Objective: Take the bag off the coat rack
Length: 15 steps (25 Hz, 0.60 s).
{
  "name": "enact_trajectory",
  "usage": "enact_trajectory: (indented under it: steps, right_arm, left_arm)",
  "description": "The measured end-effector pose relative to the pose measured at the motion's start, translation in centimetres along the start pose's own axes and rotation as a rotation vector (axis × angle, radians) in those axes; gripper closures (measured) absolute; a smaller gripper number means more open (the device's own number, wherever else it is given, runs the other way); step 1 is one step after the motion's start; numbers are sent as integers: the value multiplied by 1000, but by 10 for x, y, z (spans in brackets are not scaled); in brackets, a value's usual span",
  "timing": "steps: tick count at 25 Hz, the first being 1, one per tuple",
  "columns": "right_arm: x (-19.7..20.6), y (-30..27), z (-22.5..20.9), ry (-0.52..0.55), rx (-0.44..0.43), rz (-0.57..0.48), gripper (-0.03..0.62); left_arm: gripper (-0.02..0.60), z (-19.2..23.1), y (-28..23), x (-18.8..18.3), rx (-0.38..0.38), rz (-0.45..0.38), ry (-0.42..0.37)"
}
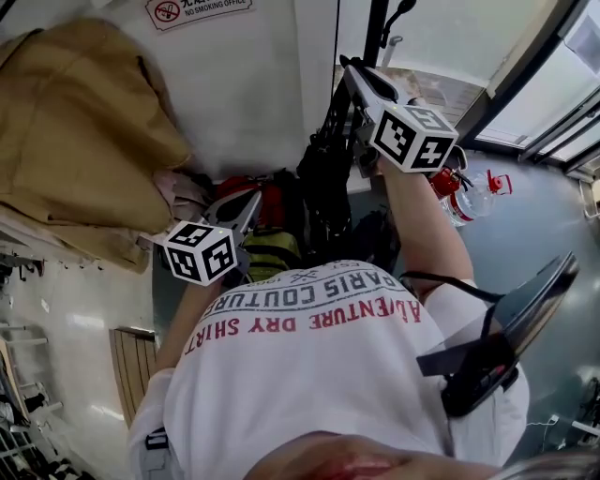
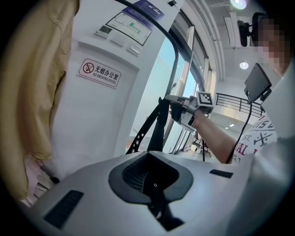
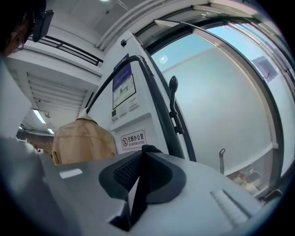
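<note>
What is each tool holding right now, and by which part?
The right tool is clamped on the black bag strap, near its upper end. The left tool holds nothing; its jaws are together.

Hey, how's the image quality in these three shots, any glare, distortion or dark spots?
Head view: even light, lines bent by the wide lens, sign cropped at the top. Left gripper view: heavy fisheye, black corners, ceiling light blown out, coat soft at the edge. Right gripper view: same fisheye, window pale and bright, strap nearly black, no detail.
</note>
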State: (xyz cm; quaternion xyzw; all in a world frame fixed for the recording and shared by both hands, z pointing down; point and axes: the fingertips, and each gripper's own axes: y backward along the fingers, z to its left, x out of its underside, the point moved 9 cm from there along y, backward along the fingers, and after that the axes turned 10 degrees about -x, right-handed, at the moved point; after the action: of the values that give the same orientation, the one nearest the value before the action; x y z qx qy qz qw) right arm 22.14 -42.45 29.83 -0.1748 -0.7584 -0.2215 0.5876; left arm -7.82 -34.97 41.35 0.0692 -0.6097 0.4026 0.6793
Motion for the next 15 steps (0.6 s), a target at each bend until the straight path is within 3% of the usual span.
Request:
enact_trajectory:
  steps: [5, 10, 15]
  right_arm:
    - [-18, -16, 5, 24, -49, -14, 572]
    - [-32, -27, 30, 63, -151, -35, 572]
    - [-21, -16, 58, 60, -240, -3, 572]
  left_arm:
    - [580, 11, 8, 3, -35, -11, 23]
    - [580, 11, 16, 6, -54, -35, 43]
    - [580, 16, 25, 6, -65, -52, 55]
